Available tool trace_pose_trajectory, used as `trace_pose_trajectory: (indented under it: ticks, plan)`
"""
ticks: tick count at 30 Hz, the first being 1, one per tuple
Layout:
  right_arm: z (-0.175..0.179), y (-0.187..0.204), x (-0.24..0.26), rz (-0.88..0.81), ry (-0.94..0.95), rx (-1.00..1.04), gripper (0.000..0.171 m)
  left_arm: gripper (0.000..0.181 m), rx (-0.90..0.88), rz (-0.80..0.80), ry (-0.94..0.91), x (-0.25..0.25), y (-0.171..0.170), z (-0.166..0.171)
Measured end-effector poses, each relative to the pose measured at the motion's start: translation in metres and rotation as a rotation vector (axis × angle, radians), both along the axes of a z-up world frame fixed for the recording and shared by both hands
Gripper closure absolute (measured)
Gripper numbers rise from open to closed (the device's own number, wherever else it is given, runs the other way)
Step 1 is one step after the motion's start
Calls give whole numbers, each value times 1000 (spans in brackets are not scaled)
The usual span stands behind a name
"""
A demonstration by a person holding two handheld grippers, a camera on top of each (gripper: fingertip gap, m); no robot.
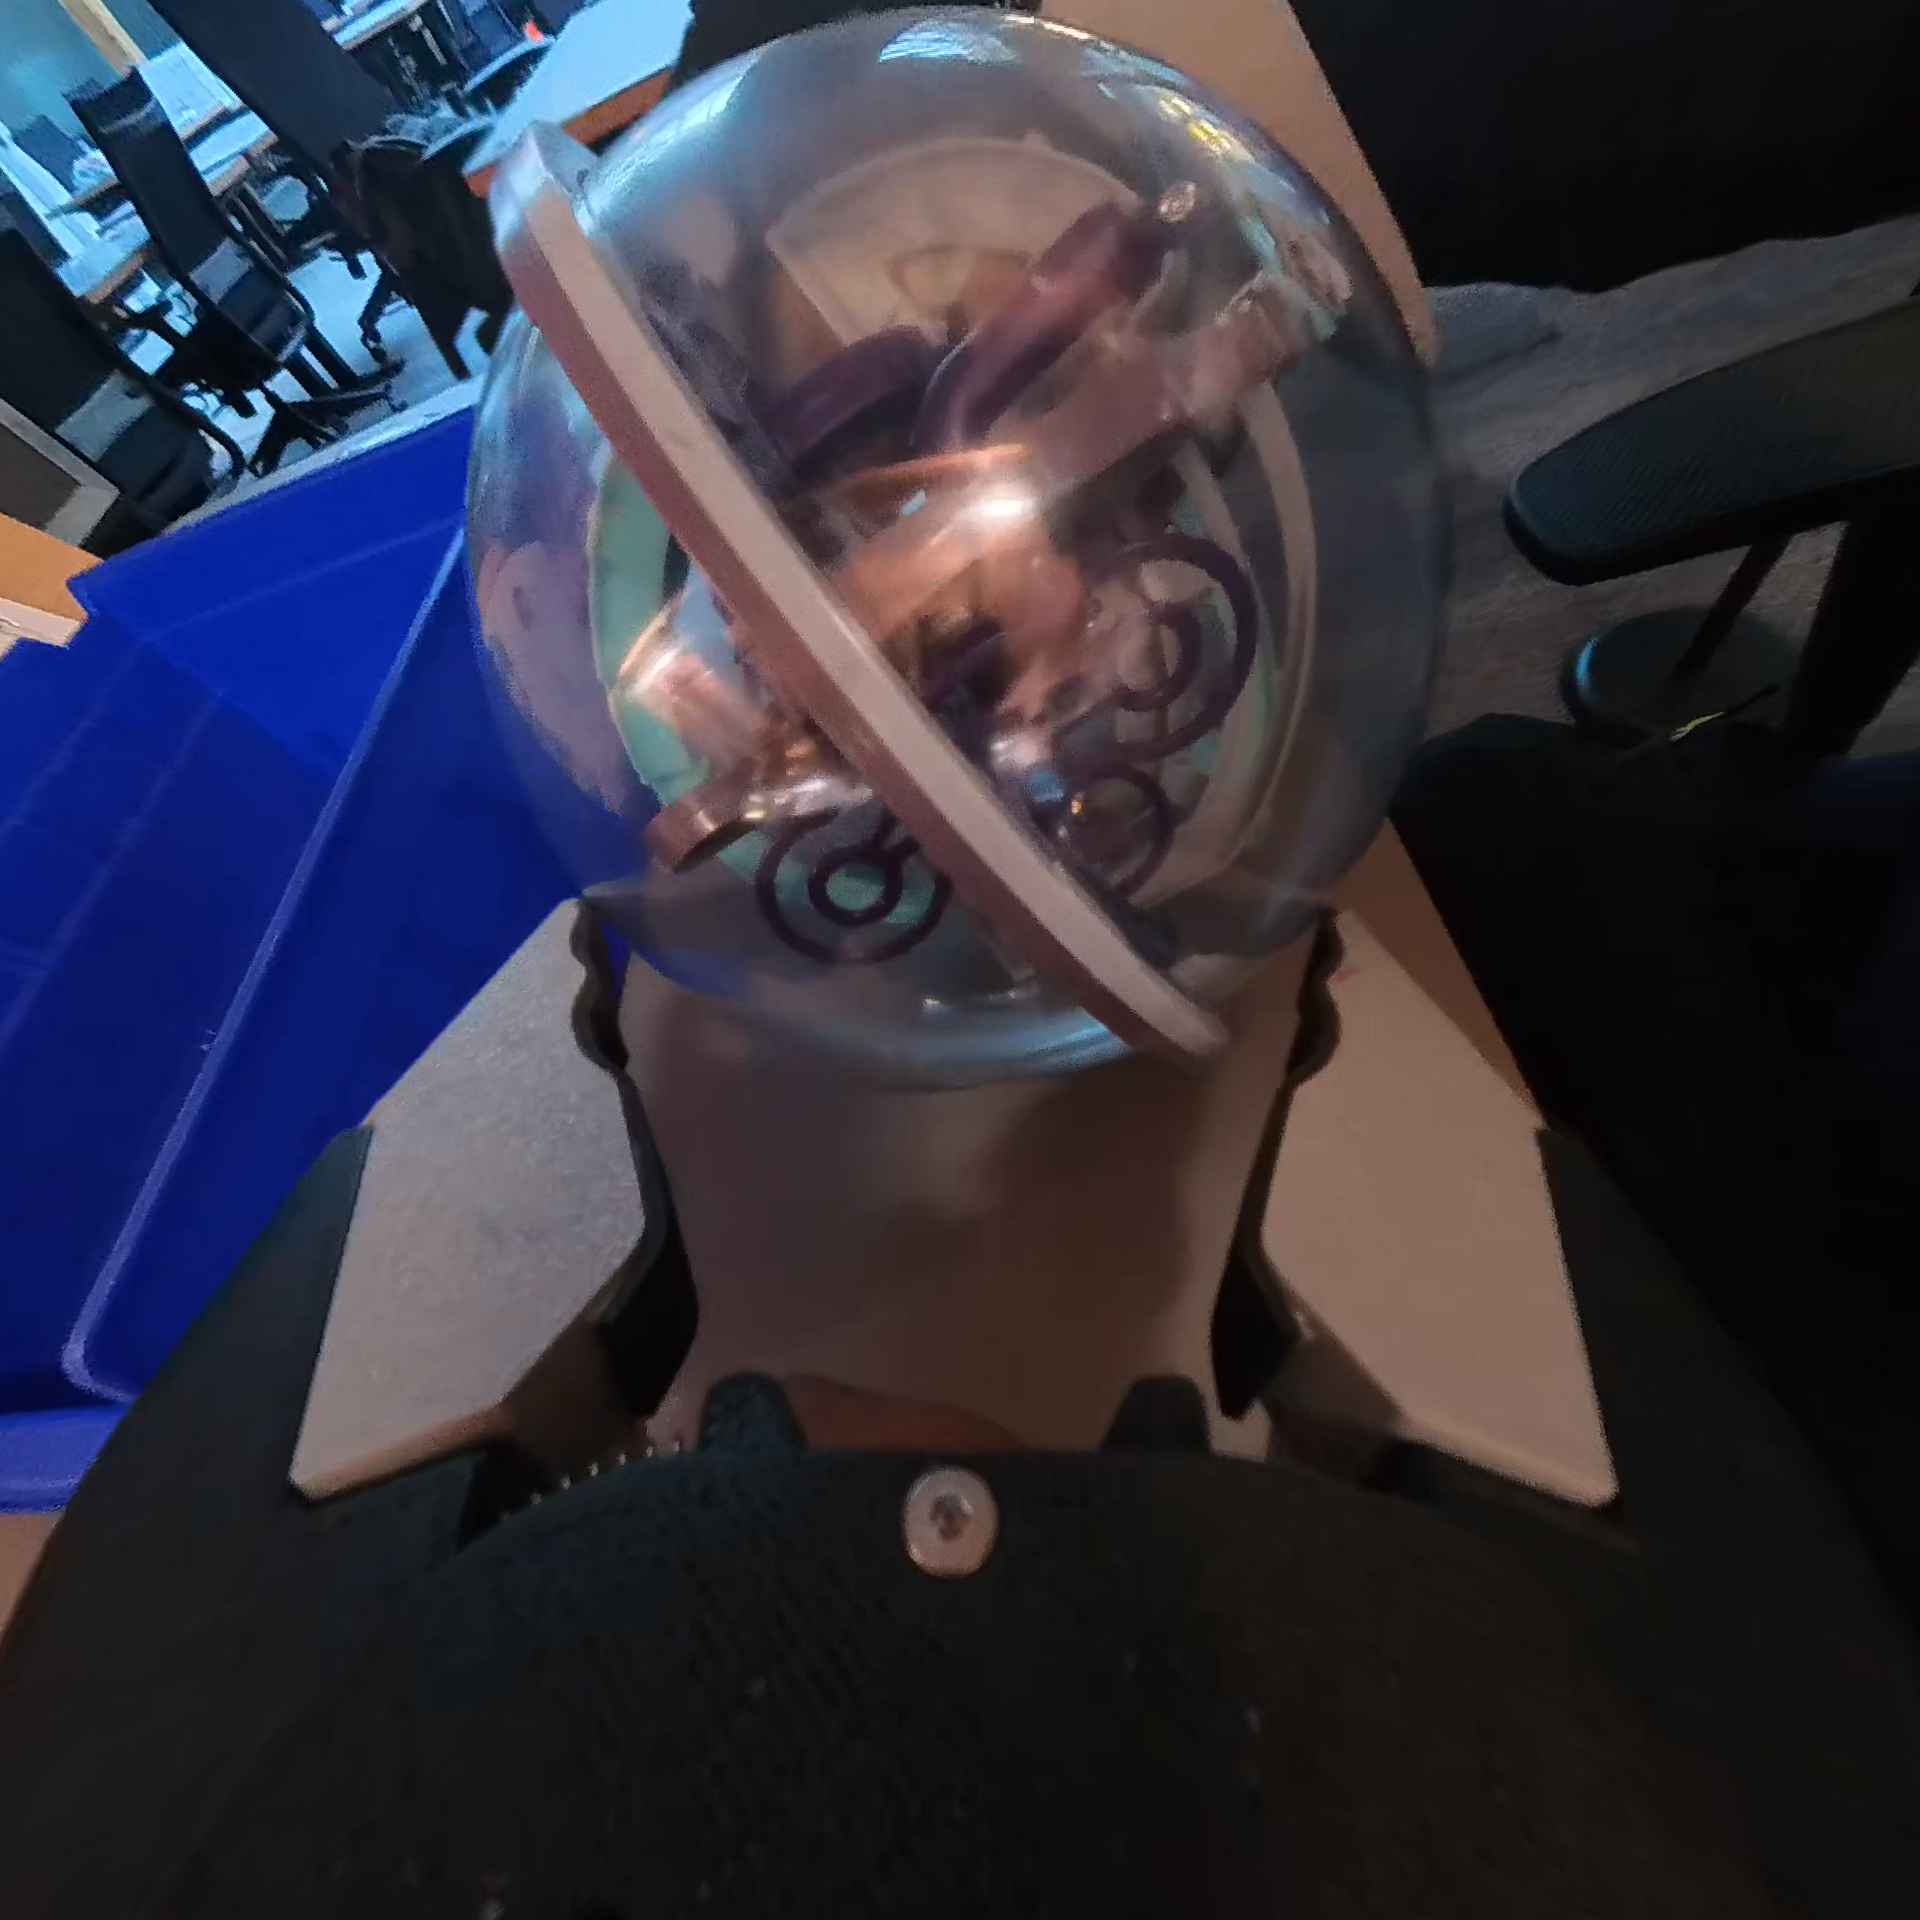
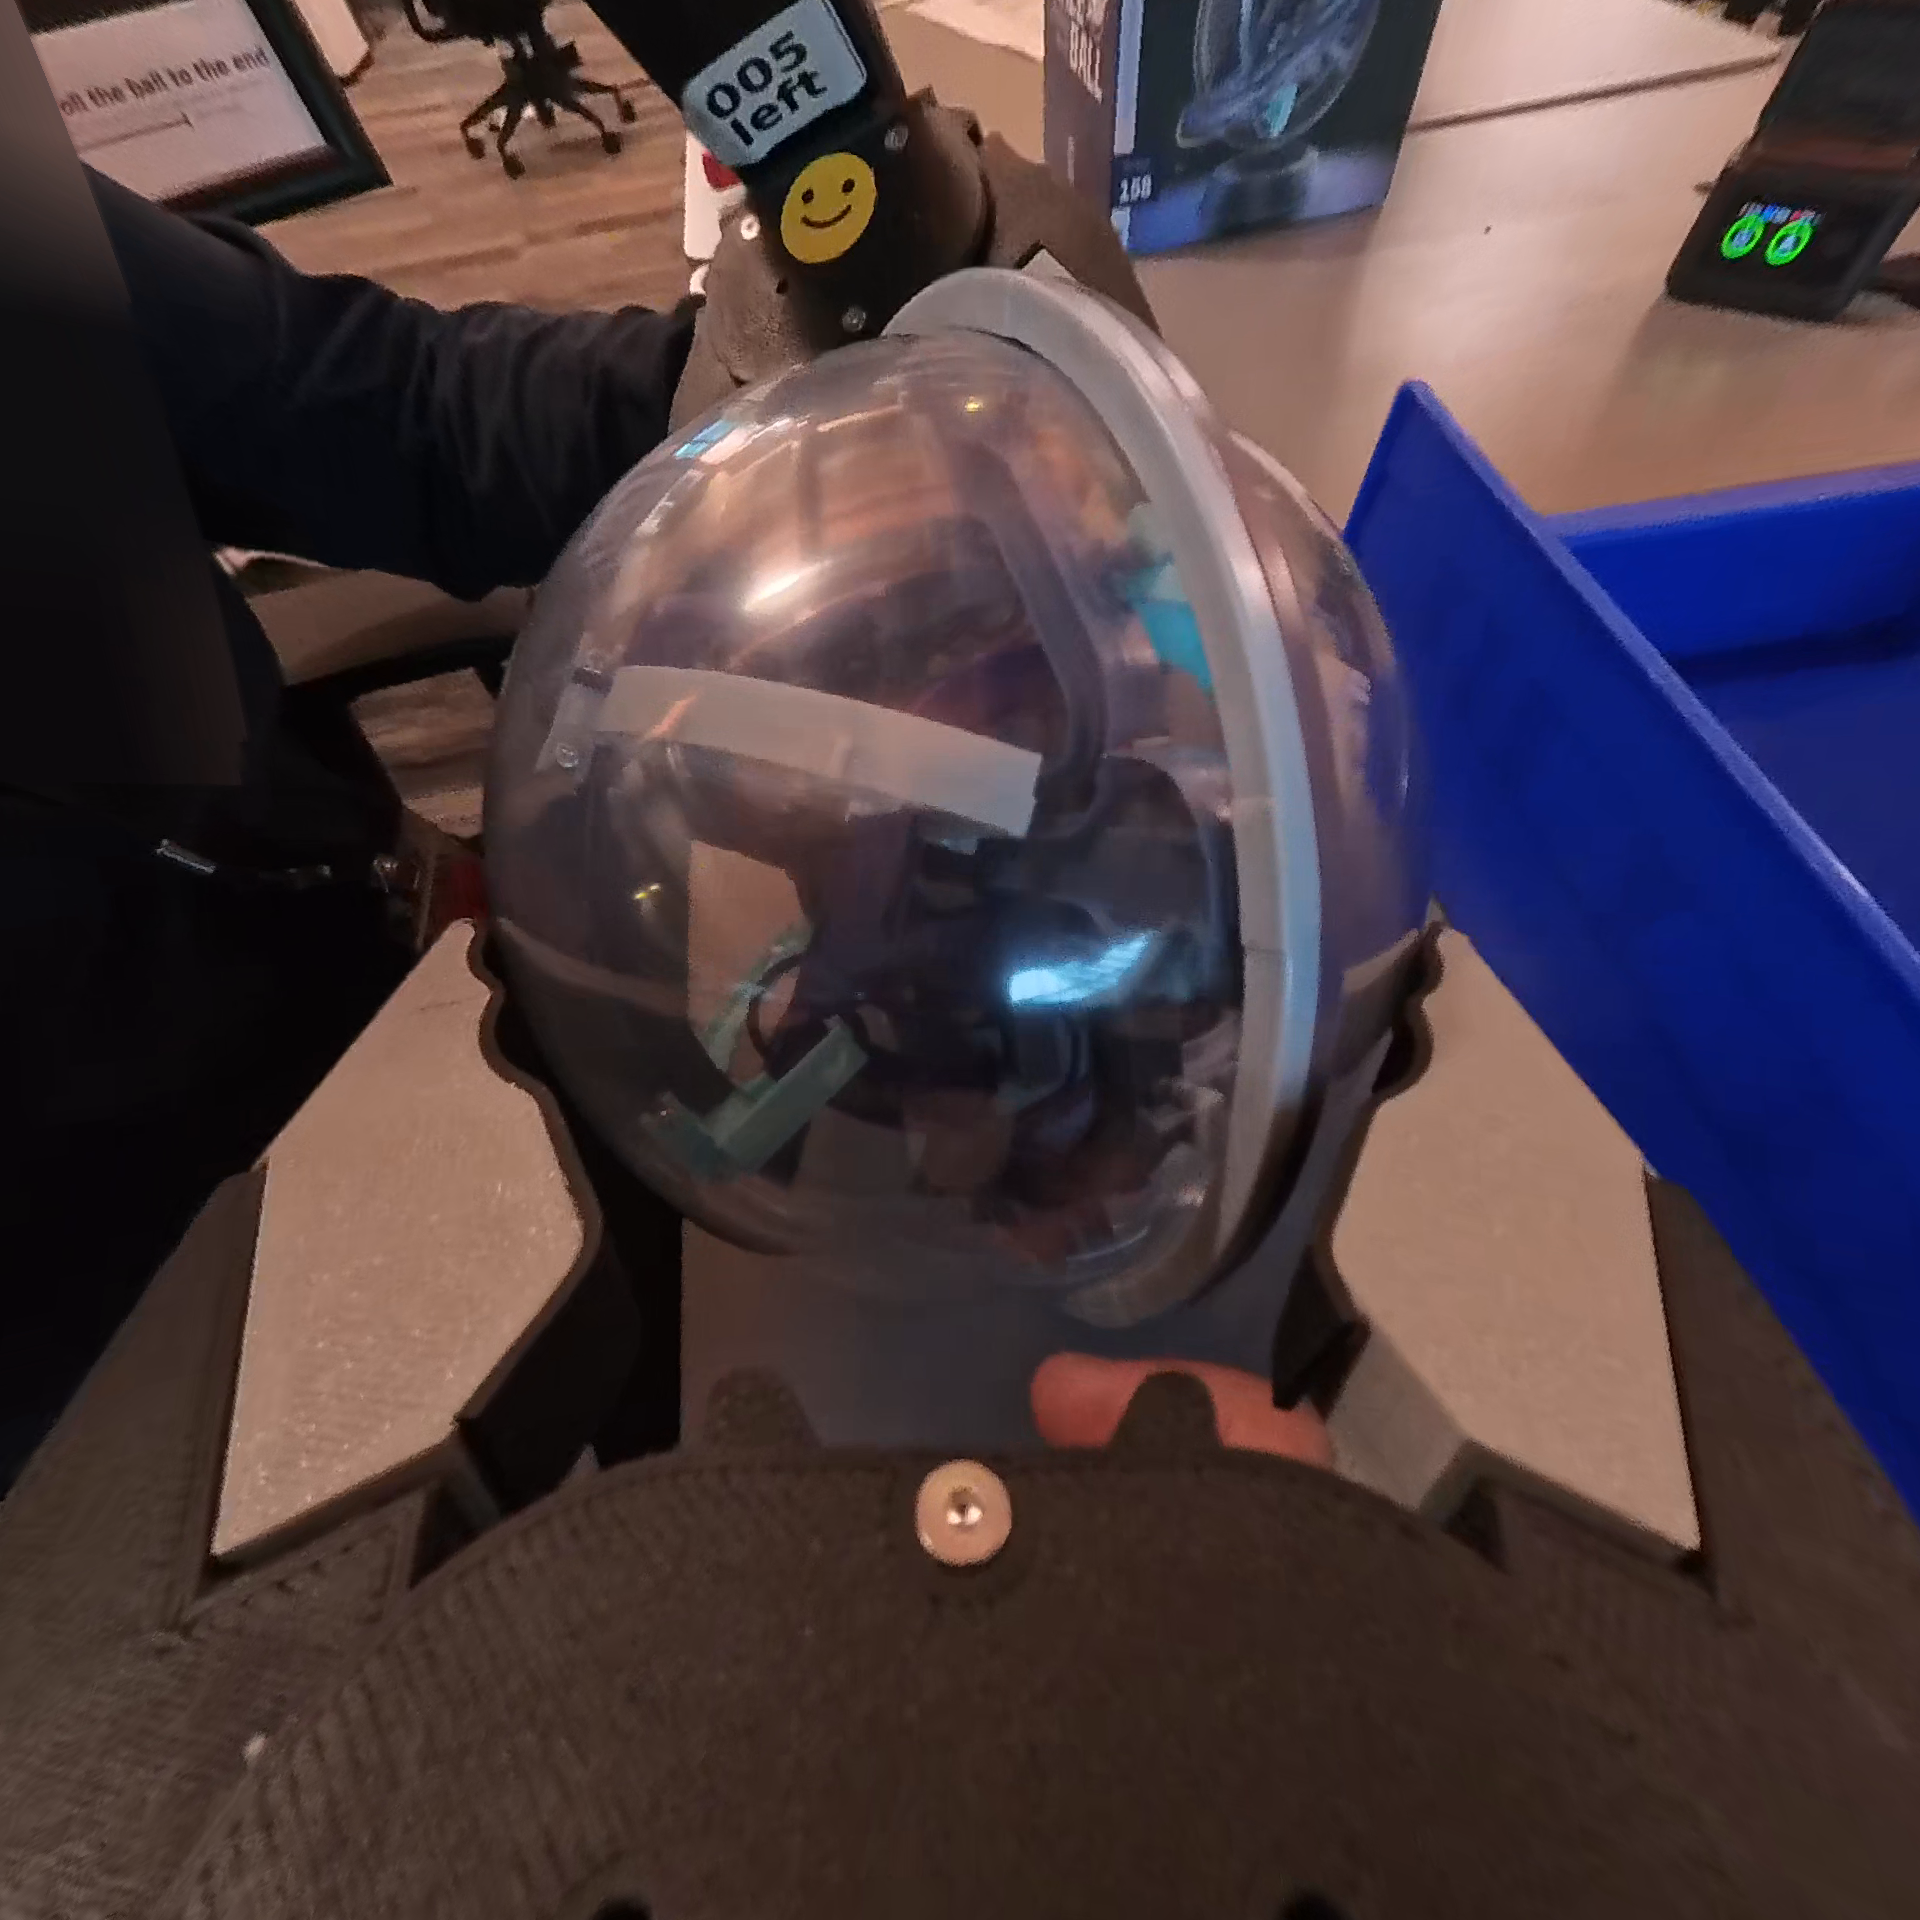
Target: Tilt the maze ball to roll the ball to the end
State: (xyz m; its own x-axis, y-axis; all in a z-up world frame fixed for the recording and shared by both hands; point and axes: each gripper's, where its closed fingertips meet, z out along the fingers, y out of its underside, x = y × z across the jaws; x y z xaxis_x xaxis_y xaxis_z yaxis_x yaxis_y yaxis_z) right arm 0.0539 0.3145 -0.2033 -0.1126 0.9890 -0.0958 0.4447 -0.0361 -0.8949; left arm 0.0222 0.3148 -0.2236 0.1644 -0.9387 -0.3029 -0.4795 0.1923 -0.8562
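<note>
Two grippers: both pressed onto the same maze ball, one from each side
Maze ball (image 1: 951,582): clear sphere, held up off the table between the grippers; grey ring around its middle runs on a diagonal, so it's tilted
Inside: purple spiral tracks and teal bits; can't pick out the little ball, too blurry
Left gripper (image 1: 951,966): fingers spread wide around the sphere's lower part, clamped on it
Right gripper (image 2: 956,987): same deal, fingers hugging both sides of the sphere, clamped on it
Stickers: left gripper's body, seen past the ball in the right wrist view, has a white label with writing and a yellow smiley sticker (image 2: 828,208)
Blue bin (image 2: 1683,790): just right of the ball in that view
Box (image 2: 1236,114): far side of the table, pictures a similar ball, printed text on it
Small screen (image 2: 1782,234): far right, green circles lit
Sleeve (image 2: 395,416): dark, on the left
</note>
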Motion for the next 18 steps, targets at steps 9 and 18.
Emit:
trace_pose_trajectory:
  ticks: [9,18]
  plan:
    - [0,-7,6,-43,76,30,14,56,20,-49,19,3,-6,7]
    - [3,7,14,-158,148,53,14,88,-23,76,-14,-6,0,0]
